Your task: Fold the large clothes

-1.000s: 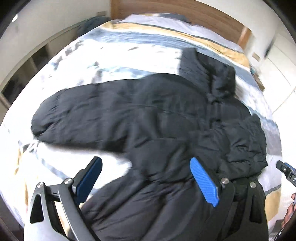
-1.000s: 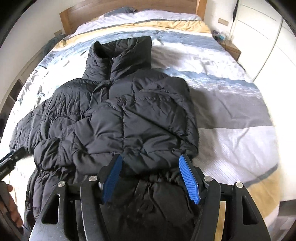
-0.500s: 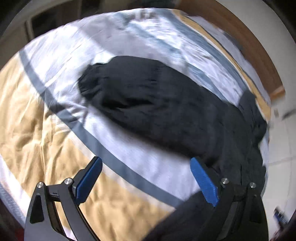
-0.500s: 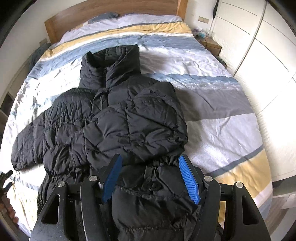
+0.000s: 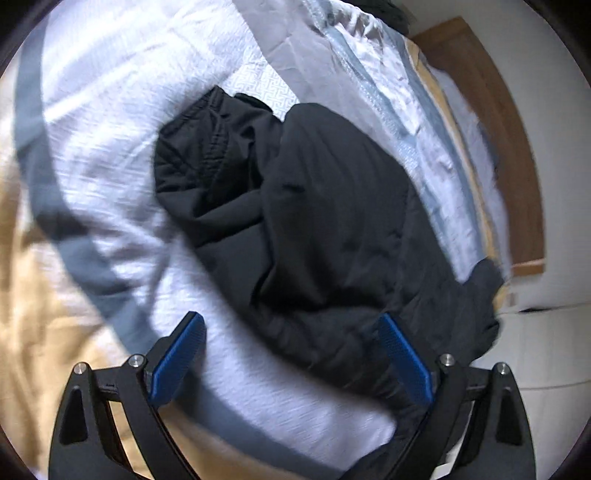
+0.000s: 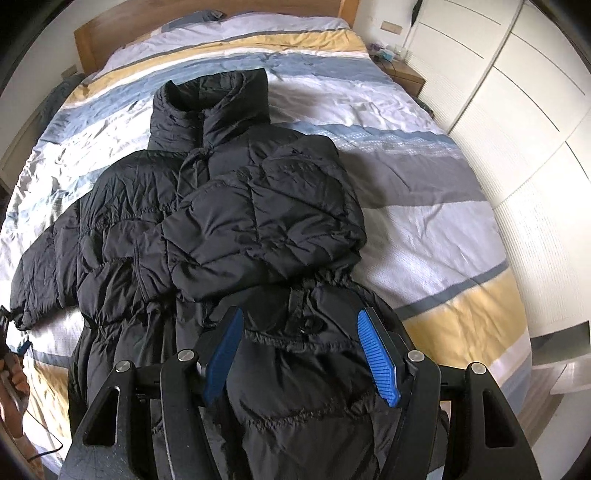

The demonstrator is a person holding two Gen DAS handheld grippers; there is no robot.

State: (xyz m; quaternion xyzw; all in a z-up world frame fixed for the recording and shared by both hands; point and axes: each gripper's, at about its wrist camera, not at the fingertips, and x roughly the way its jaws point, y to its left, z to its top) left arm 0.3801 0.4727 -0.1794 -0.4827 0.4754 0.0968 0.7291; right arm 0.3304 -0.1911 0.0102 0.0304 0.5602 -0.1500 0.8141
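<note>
Across the left wrist view, a black quilted puffer jacket (image 5: 332,229) lies on a bed with a striped duvet of white, grey, blue and mustard bands (image 5: 110,140). Its outstretched sleeve ends in a gathered cuff (image 5: 199,147) on a white band. The left gripper (image 5: 291,354) hovers above the sleeve, blue-padded fingers (image 5: 177,358) spread wide and holding nothing; part of the sleeve shows between them, beneath the pads. A wooden headboard (image 5: 509,155) curves along the right edge.

Over in the right wrist view, the jacket (image 6: 221,229) lies lengthwise on the duvet (image 6: 424,206), collar (image 6: 210,99) toward the headboard (image 6: 207,14), one sleeve folded across the chest, the other stretched out left. The right gripper (image 6: 301,354) hangs above the hem, fingers (image 6: 376,358) parted, pressing nothing. White wardrobe doors (image 6: 517,110) stand at right; a person's hand (image 6: 13,376) shows at the left edge.
</note>
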